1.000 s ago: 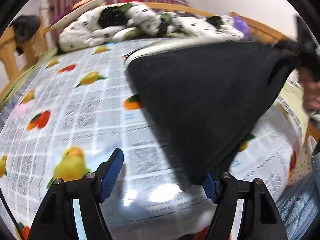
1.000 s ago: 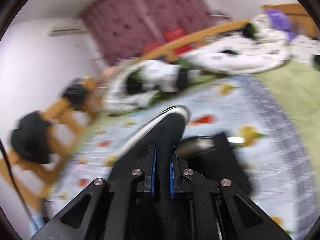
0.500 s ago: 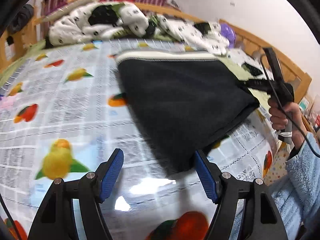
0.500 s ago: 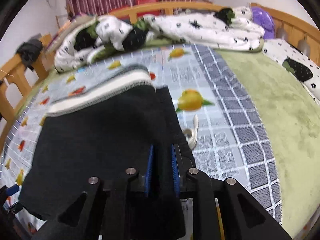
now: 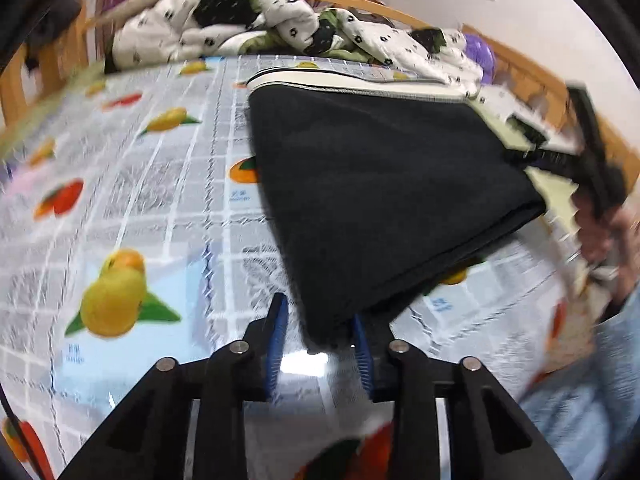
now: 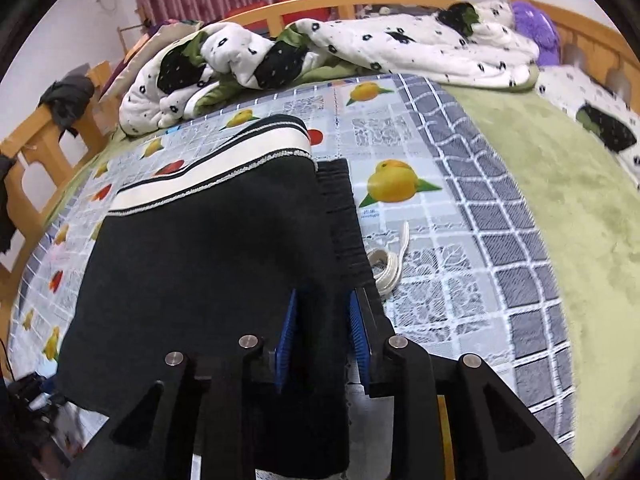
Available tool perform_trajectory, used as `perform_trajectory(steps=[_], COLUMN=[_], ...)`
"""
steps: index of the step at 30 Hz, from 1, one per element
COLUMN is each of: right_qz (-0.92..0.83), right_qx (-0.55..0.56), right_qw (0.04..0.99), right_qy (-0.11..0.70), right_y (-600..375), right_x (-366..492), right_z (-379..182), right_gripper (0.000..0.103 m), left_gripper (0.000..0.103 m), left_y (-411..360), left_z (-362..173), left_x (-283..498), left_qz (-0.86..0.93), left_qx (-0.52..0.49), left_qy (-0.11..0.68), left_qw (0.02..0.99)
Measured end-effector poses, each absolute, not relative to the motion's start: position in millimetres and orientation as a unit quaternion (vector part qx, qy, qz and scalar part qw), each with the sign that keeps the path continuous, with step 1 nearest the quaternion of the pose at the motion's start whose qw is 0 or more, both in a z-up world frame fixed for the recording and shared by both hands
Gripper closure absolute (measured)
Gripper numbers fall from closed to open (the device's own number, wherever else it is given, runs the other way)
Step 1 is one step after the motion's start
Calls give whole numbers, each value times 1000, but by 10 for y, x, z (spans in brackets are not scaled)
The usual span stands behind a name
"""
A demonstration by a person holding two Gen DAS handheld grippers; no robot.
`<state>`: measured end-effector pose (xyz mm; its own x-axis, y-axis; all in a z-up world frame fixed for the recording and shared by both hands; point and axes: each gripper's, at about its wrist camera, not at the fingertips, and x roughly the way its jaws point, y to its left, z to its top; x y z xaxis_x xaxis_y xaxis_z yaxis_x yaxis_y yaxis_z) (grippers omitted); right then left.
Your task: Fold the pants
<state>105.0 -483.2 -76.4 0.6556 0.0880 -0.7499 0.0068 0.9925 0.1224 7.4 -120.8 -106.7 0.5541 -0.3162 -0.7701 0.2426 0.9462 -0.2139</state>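
Left tool [image 5: 320, 334]: jaws part-open around near corner of pants [image 5: 372, 184], not clamped. Right tool [image 6: 322, 340]: jaws slightly apart, black cloth between, grip uncertain. Pants: folded flat on fruit-print mat [image 6: 400, 128] on bed, white-striped edge [image 6: 208, 180] far side; drawstring [image 6: 390, 266] loose beside. Fold mostly done; further fold, tidying likely left. Beyond: rumpled quilt [image 6: 360, 44].
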Motion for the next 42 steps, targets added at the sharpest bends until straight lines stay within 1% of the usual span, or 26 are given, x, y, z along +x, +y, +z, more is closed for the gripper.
perform_trajectory(steps=[1,2,3,4,5,7,9,11,14,15,17,18,19,22,23,24,27,28,29,32,36,38,39,42], right_qz=[24,29,34,36,38,40,38,40,42,44,53,56,58,46,42,71,50,48,57,105,178,204,212,205], right_qx=[55,59,65,71,75,80,82,85,87,85,86,93,98,112,108,116,93,88,87,108,114,111,107,73], right_qw=[910,912,913,912,911,908,900,900,899,897,892,890,888,884,886,883,884,884,883,873,852,846,845,860], right_qy=[410,405,402,403,405,410,426,425,428,431,440,443,446,451,450,448,456,458,457,463,480,481,480,462], right_y=[-4830,-4838,-4849,-4854,-4860,-4852,-4837,-4830,-4841,-4842,-4859,-4876,-4888,-4888,-4849,-4780,-4512,-4433,-4303,-3939,-3304,-3024,-2928,-2688], right_x=[1042,1043,1064,1108,1165,1285,1428,1506,1577,1587,1607,1616,1624,1632,1620,1613,1667,1688,1723,1806,1846,1803,1793,1765], right_z=[-739,-708,-691,-685,-684,-710,-777,-820,-875,-896,-931,-934,-937,-894,-849,-806,-739,-740,-727,-699,-737,-731,-721,-667], right_gripper=[77,74,72,64,58,57,56,47,43,42,41,41,43,50,73,87,86,87,91,91,91,91,90,87], left_gripper=[56,52,45,41,40,39,39,39,41,43,51,57,69,85,87,88,90,91,91,91,91,89,85,81], left_y=[-1160,-1102,-1053,-1010,-979,-927,-938,-992,-1123,-1162,-1203,-1177,-1148,-1061,-1045,-1020,-808,-707,-597,-161,471,641,681,738], left_z=[-1046,-1017,-983,-939,-903,-841,-839,-873,-1028,-1089,-1239,-1311,-1343,-1366,-1338,-1269,-1137,-1111,-1083,-934,-767,-718,-710,-758], left_x=[47,11,-29,-51,-41,97,324,547,930,1018,1212,1319,1385,1524,1525,1524,1534,1540,1544,1484,1406,1363,1351,1311], left_qz=[-159,-159,-157,-150,-147,-154,-159,-169,-186,-192,-203,-205,-207,-212,-212,-209,-208,-203,-195,-151,-99,-86,-74,-47], left_qx=[-51,-59,-63,-61,-63,-83,-98,-107,-120,-126,-155,-189,-213,-259,-256,-238,-234,-239,-243,-213,-198,-160,-137,-85], left_qy=[443,437,425,411,402,400,416,430,458,467,484,488,488,493,489,485,478,480,480,478,494,501,505,506], left_qw=[881,883,889,897,901,899,890,880,861,854,837,827,821,803,807,815,821,819,820,839,841,846,849,857])
